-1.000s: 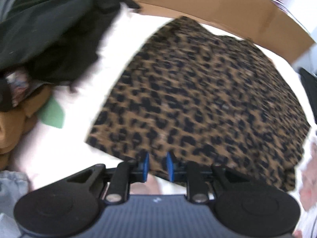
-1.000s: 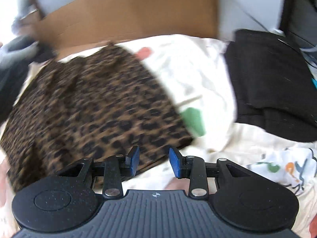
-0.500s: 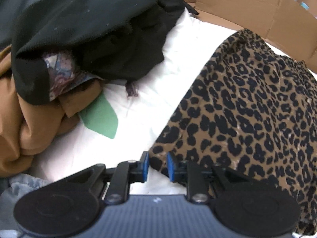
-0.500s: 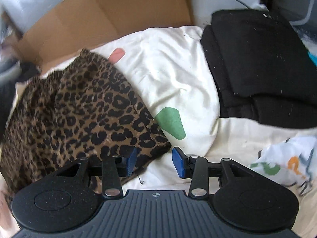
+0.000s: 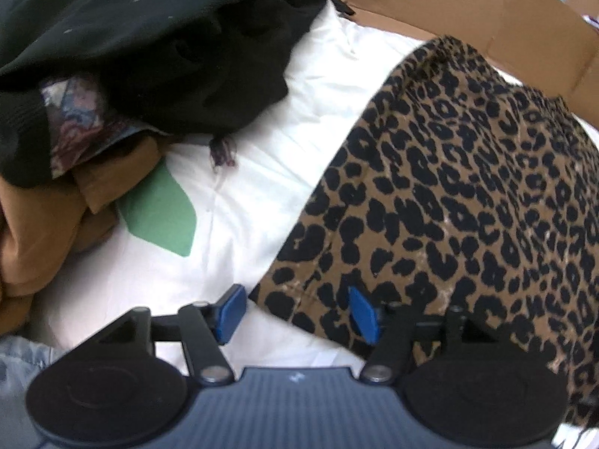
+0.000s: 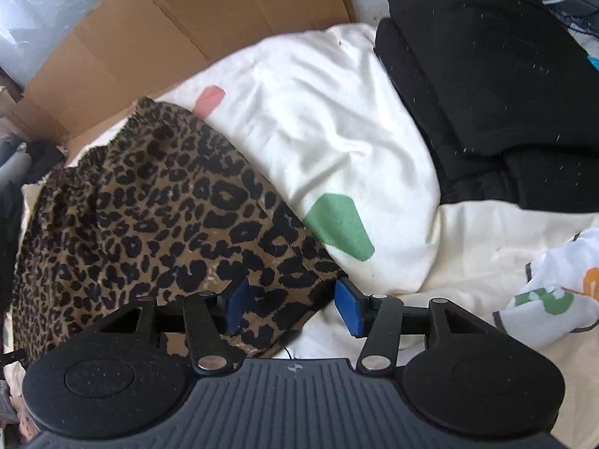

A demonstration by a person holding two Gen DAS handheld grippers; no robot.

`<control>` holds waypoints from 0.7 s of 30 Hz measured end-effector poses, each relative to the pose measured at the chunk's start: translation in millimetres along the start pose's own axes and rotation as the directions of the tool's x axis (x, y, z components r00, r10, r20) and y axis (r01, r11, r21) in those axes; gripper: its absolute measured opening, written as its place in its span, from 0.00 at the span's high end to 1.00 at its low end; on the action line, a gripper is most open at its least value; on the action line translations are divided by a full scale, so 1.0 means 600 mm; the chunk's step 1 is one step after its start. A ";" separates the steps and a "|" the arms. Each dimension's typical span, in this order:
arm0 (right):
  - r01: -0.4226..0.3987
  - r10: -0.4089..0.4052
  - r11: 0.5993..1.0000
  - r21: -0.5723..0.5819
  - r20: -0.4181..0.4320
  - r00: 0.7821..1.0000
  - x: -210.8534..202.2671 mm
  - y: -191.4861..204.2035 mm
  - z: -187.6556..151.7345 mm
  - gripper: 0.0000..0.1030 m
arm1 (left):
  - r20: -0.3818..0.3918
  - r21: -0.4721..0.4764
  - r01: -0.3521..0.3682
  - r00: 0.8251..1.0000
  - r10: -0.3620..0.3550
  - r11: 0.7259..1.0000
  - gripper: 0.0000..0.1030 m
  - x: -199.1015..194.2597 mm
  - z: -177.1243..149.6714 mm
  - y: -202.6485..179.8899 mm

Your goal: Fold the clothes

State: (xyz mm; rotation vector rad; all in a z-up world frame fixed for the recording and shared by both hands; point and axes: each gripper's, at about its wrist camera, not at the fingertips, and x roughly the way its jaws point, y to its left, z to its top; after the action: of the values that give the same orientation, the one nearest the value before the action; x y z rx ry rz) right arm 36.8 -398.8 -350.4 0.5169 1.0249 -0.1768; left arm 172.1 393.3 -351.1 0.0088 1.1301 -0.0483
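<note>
Surface: white bedding point(image 6: 329, 138) with green patch.
Garment: leopard-print cloth point(image 5: 468, 194) spread flat on bedding.
Left tongs point(image 5: 295, 314): opening, released, astride cloth's corner.
Right tongs point(image 6: 294, 307): opening, released, astride opposite corner.

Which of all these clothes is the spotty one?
The leopard-print garment, spread flat on the white sheet. The other clothes are plain black or brown.

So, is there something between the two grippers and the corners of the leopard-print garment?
Nothing visible. The left gripper and the right gripper each have a near corner of the leopard-print garment between their opening jaws. The pads do not press it. The clothes piles lie off to the sides.
</note>
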 end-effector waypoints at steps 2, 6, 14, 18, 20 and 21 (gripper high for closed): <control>0.000 0.000 1.000 -0.017 -0.008 1.000 0.005 0.003 -0.002 0.43 | -0.001 -0.018 0.013 1.000 -0.013 1.000 0.38 0.000 0.001 0.006; -0.019 0.018 0.998 -0.064 -0.010 1.000 0.004 0.011 -0.006 0.67 | 0.003 -0.040 0.018 1.000 -0.018 0.999 0.49 -0.004 0.000 0.014; -0.071 0.074 0.994 -0.079 0.031 0.997 -0.026 0.003 -0.013 0.86 | 0.000 -0.092 0.056 0.998 -0.056 0.994 0.73 -0.019 0.007 0.040; -0.061 0.063 0.996 -0.070 0.017 0.998 -0.019 -0.002 -0.015 0.69 | -0.022 -0.050 0.071 0.997 -0.072 0.996 0.67 -0.014 0.004 0.035; -0.055 0.056 0.996 -0.066 0.014 0.998 -0.015 -0.003 -0.014 0.60 | -0.027 -0.038 0.080 0.996 -0.081 0.996 0.64 -0.013 0.006 0.034; -0.053 0.054 0.997 -0.065 0.019 0.998 -0.015 -0.004 -0.013 0.60 | -0.030 -0.035 0.076 0.997 -0.077 0.996 0.64 -0.013 0.006 0.035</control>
State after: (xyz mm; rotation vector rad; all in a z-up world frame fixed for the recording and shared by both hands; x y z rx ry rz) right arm 25.4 -397.7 -346.7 0.4827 0.9921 -0.1016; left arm 173.0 414.5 -342.6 -0.0645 1.1621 -0.0976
